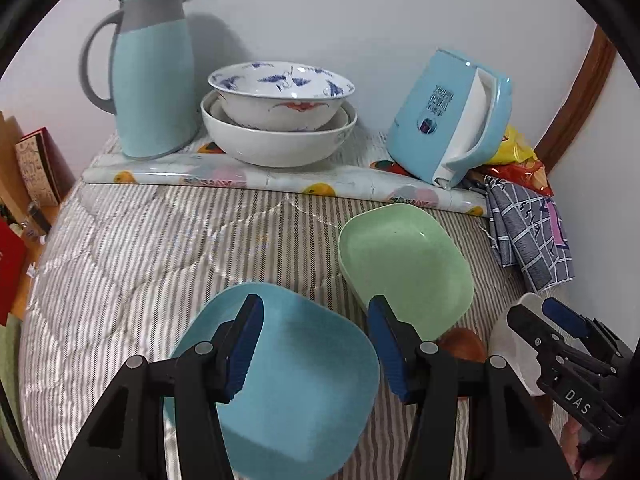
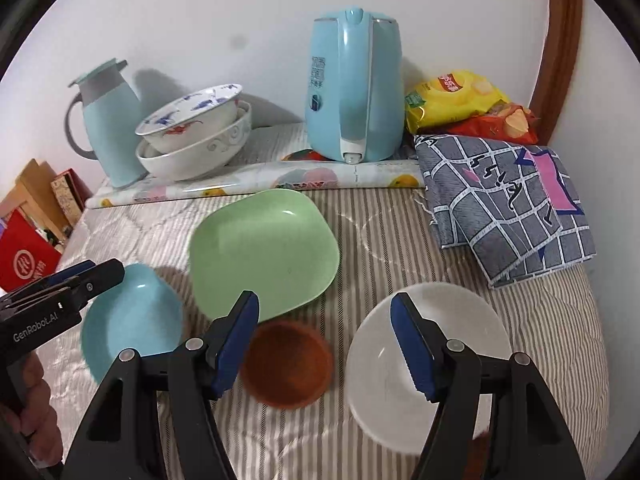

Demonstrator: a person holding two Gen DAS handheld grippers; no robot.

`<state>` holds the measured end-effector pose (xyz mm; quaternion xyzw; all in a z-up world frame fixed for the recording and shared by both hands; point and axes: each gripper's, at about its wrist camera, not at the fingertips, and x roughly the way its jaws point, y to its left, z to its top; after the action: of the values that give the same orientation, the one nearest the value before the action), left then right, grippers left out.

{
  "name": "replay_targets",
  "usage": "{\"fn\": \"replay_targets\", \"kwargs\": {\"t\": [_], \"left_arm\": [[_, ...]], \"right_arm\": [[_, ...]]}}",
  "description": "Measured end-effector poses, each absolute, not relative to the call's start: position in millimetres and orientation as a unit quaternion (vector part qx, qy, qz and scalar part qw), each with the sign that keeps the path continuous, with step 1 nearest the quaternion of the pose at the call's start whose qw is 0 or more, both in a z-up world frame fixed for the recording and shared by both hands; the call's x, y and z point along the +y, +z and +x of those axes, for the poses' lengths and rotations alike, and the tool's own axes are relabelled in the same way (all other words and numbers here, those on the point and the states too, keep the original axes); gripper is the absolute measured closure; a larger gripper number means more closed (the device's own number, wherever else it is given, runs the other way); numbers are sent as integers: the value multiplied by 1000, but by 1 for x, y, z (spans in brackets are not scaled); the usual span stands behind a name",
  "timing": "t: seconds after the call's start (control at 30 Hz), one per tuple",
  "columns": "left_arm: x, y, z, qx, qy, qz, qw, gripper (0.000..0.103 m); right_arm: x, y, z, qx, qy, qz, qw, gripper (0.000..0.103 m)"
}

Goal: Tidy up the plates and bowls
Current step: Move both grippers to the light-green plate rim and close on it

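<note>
Barely started imo: blue plate (image 2: 132,320), green plate (image 2: 264,252), brown bowl (image 2: 286,364) and white bowl (image 2: 428,364) all lie separately on the striped quilt (image 2: 400,240); both jaws gape, holding nothing.

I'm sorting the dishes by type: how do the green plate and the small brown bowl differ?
The green plate is squarish with rounded corners; the brown bowl is round. The green plate is broad and shallow, the brown bowl far smaller across with steeper sides. The plate looks glossy, the bowl matte. Both sit upright and empty on the striped cloth, side by side.
</note>
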<state>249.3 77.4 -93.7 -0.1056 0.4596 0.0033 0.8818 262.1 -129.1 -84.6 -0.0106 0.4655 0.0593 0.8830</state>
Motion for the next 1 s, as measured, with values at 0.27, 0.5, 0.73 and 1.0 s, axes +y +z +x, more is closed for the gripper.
{"fn": "replay_targets", "kwargs": {"t": [0.27, 0.5, 0.73, 1.0], "left_arm": [[74, -112, 282, 476, -5, -105, 873, 51], [61, -128, 308, 494, -13, -100, 864, 58], [54, -146, 326, 515, -10, -96, 852, 71], [55, -158, 338, 527, -12, -101, 844, 75]], "right_arm": [[-128, -105, 296, 481, 47, -19, 875, 44], [-122, -124, 318, 500, 48, -24, 864, 57], [-117, -136, 333, 509, 39, -35, 859, 68], [-111, -149, 344, 522, 43, -55, 850, 79]]}}
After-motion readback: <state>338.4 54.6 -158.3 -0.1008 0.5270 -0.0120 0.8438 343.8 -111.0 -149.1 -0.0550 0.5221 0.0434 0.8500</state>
